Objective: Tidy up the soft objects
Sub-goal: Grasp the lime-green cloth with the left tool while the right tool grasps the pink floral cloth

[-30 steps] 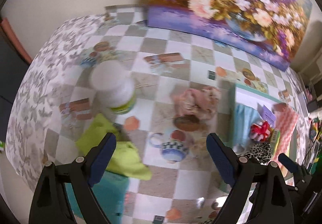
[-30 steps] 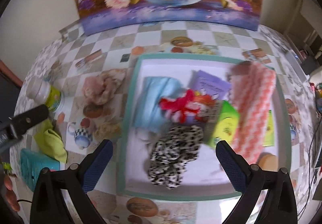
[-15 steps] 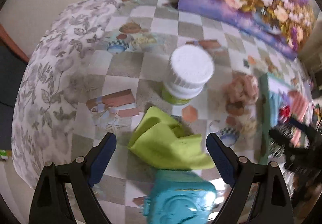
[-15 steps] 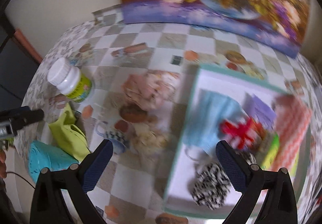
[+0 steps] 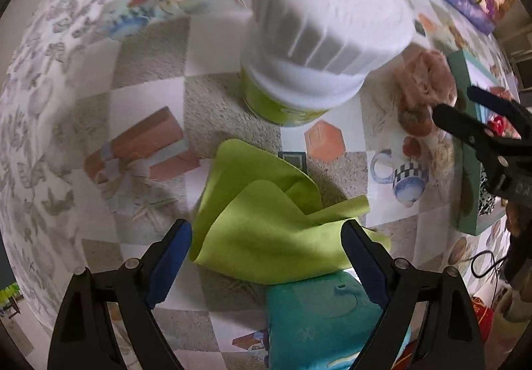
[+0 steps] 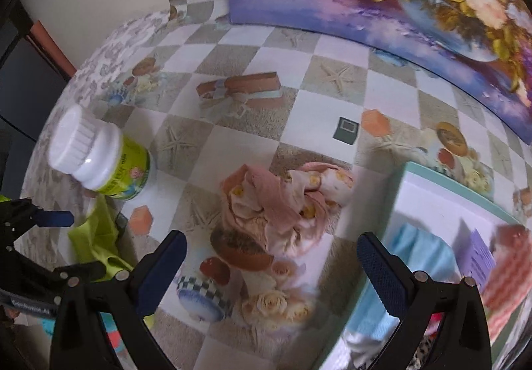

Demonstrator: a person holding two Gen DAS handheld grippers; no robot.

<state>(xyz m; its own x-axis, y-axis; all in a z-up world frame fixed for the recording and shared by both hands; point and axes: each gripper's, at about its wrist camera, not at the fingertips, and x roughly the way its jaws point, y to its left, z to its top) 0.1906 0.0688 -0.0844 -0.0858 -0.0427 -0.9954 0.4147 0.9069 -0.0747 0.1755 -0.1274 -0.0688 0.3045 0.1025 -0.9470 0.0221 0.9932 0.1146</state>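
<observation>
I see the checkered table (image 6: 335,100) running bare ahead of both tools; the teal-rimmed tray (image 6: 392,203) edges my right; my right gripper (image 6: 271,265) gapes empty over the pink cloth (image 6: 282,203); my left gripper (image 5: 266,253), jaws wide, straddles the green cloth (image 5: 259,223), white-capped jar (image 5: 319,47) just beyond.

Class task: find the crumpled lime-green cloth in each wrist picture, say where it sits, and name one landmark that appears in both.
Left wrist: lime-green cloth lies low in the centre, between the open left gripper's fingers.
Right wrist: at the lower left edge, partly behind the left gripper.
Shared landmark: the white-capped bottle, just beyond the cloth.
</observation>
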